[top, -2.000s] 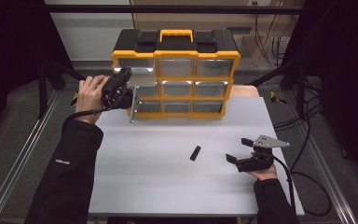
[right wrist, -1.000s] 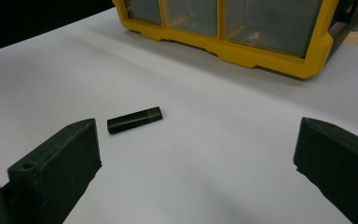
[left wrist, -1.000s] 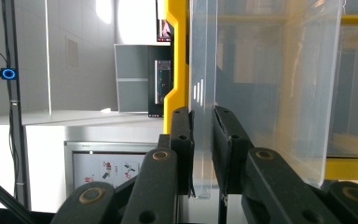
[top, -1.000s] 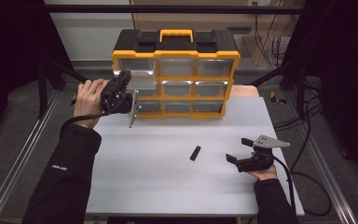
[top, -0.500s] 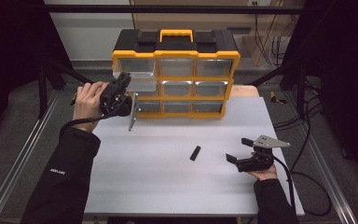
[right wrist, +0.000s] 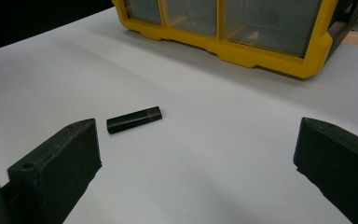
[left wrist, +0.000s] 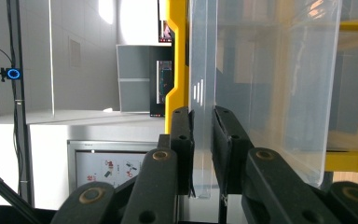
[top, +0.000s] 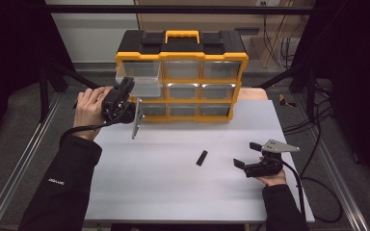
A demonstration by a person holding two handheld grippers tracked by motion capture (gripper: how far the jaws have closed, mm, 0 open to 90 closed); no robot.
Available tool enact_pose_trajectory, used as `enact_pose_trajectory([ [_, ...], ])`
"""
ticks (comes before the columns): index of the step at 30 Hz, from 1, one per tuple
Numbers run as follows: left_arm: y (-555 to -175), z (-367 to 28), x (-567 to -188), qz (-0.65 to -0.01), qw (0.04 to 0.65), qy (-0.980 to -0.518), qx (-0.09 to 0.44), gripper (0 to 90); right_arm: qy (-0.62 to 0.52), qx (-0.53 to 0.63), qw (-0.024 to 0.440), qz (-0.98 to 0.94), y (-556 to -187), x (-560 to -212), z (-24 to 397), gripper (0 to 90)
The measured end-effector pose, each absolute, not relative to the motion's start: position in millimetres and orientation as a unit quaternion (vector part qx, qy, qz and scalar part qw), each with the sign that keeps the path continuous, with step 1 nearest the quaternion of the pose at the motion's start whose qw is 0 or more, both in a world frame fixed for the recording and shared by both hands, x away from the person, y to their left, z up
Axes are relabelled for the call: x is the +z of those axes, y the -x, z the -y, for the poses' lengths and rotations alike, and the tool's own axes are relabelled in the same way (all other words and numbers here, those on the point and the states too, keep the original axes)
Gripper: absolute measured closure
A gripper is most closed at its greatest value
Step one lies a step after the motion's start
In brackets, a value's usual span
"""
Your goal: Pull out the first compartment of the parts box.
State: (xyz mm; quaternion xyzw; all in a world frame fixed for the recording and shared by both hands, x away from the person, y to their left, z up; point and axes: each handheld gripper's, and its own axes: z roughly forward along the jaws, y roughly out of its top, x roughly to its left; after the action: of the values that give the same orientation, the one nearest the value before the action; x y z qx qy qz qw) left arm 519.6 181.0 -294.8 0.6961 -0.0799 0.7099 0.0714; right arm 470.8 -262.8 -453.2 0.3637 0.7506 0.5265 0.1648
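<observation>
A yellow and black organizer cabinet [top: 183, 53] with clear drawers stands at the table's far side. A clear drawer [top: 138, 81] in its left column sticks out toward me. My left gripper [top: 125, 96] is turned on its side and shut on that drawer's front edge. In the left gripper view the gripper [left wrist: 203, 154] has both pads pressed on the thin clear wall of the drawer [left wrist: 270, 93]. My right gripper [top: 247, 155] rests open near the table's front right. A small black stick [top: 202, 158] lies just left of it, and the stick [right wrist: 134, 119] is ahead of the open right gripper [right wrist: 196, 140].
The white table [top: 173, 192] is bare in front of the cabinet apart from the stick. Metal rails run along both table sides, and cables hang off to the right [top: 318, 125]. The other drawers [top: 217, 91] sit pushed in.
My left gripper has drawn slightly toward me and down, bringing the clear drawer further out of the cabinet. The right gripper and the black stick have stayed put.
</observation>
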Motion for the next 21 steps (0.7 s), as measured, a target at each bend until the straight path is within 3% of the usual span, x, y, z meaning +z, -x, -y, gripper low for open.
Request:
enact_pose_trajectory([
  [21, -513.4, -179.9, -296.3, 0.081, 0.073, -0.695, 0.711, 78.5, -0.364, 0.527, 0.165, -0.75, -470.5, -452.9, 262.9, 0.8],
])
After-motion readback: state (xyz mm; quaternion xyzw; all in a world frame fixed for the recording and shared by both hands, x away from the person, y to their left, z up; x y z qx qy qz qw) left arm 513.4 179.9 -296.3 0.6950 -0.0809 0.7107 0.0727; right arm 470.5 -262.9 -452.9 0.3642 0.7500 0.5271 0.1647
